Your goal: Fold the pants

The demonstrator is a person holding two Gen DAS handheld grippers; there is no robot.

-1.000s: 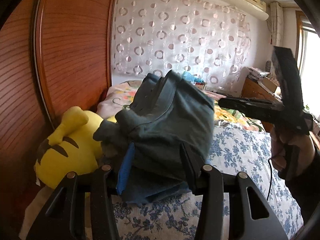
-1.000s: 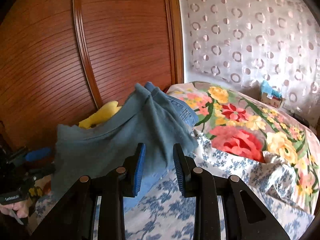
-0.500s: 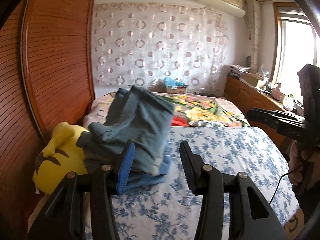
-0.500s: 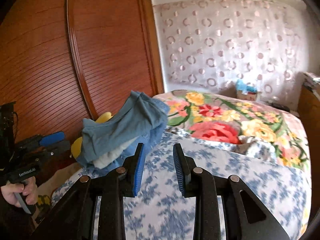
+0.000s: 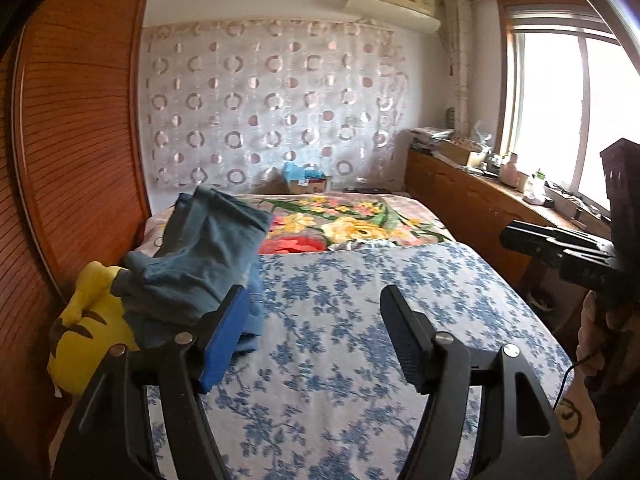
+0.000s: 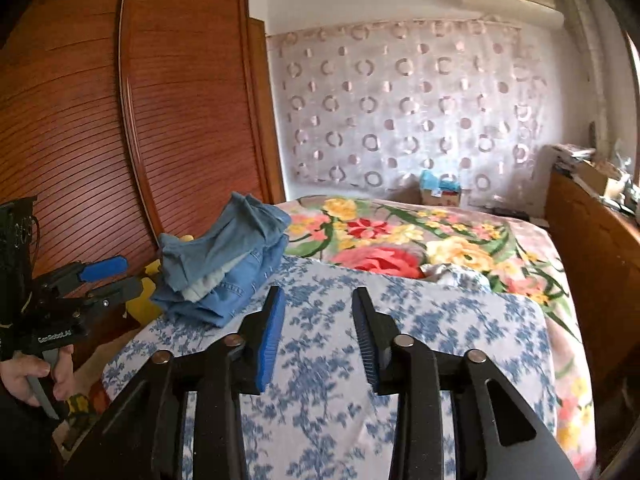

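Observation:
The folded blue-grey pants [image 5: 200, 256] lie on top of a pile of folded clothes at the bed's left edge; they also show in the right wrist view [image 6: 228, 248]. My left gripper [image 5: 316, 312] is open and empty, just right of and in front of the pile. My right gripper [image 6: 318, 310] is open and empty, hovering over the blue floral sheet [image 6: 400, 336] to the right of the pile. Each gripper shows in the other's view, the right one [image 5: 560, 248] and the left one [image 6: 100, 276].
A yellow plush toy [image 5: 84, 332] sits between the pile and the wooden wardrobe [image 6: 132, 120]. A flowered blanket [image 6: 420, 240] covers the far half of the bed. A wooden cabinet [image 5: 472, 208] with clutter runs along the right under the window.
Both grippers have pulled back from the pants pile. The left gripper let go of the pants and opened; the right one opened wider. The pants now rest on the pile.

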